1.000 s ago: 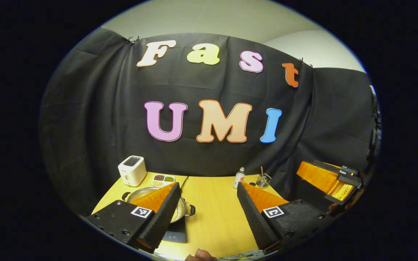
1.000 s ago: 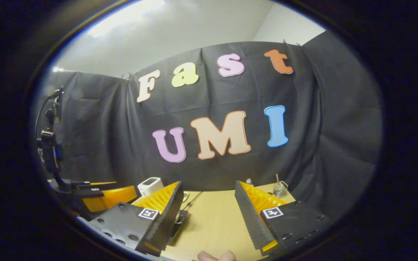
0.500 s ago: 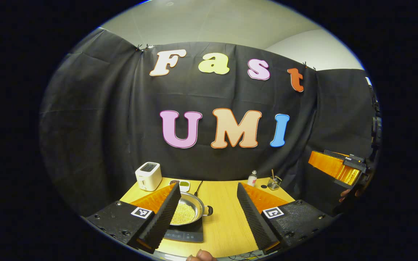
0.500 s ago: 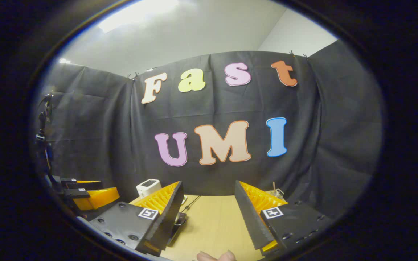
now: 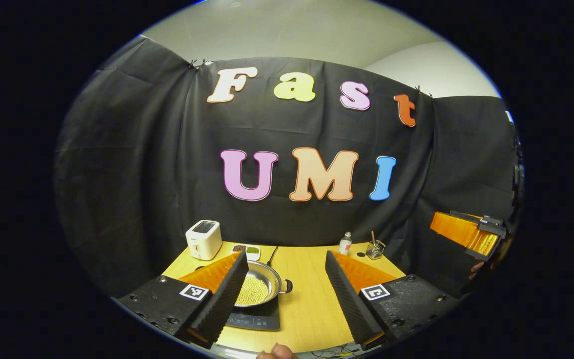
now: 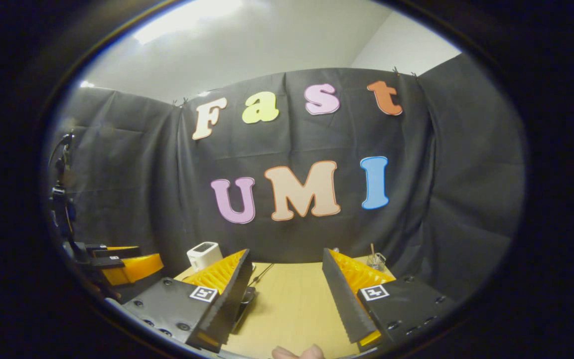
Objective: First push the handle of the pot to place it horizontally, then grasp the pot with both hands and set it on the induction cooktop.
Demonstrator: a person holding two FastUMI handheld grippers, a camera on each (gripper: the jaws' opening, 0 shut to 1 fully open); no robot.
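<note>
A steel pot (image 5: 262,285) with yellow grains in it sits on the black induction cooktop (image 5: 257,320), on the wooden table (image 5: 307,304). Its small side handle (image 5: 287,286) points right. My left gripper (image 5: 285,255) is held back from the pot and above it, open with nothing between its fingers, and its left finger (image 5: 222,294) covers the pot's left part. In the left gripper view the right gripper (image 5: 468,233) hangs off the table's right side. My right gripper (image 6: 285,252) is open and empty over the table (image 6: 292,304). The left gripper (image 6: 125,260) appears at the far left there.
A white toaster (image 5: 203,239) stands at the back left, with a small tray of grains (image 5: 246,250) beside it. A small bottle (image 5: 345,244) and a glass jar (image 5: 375,250) stand at the back right. A cable (image 5: 271,256) runs back from the cooktop.
My left gripper has drawn back and up from the pot, which now looks smaller and sits more toward the middle. The right gripper has also pulled back a little. Both stayed open.
</note>
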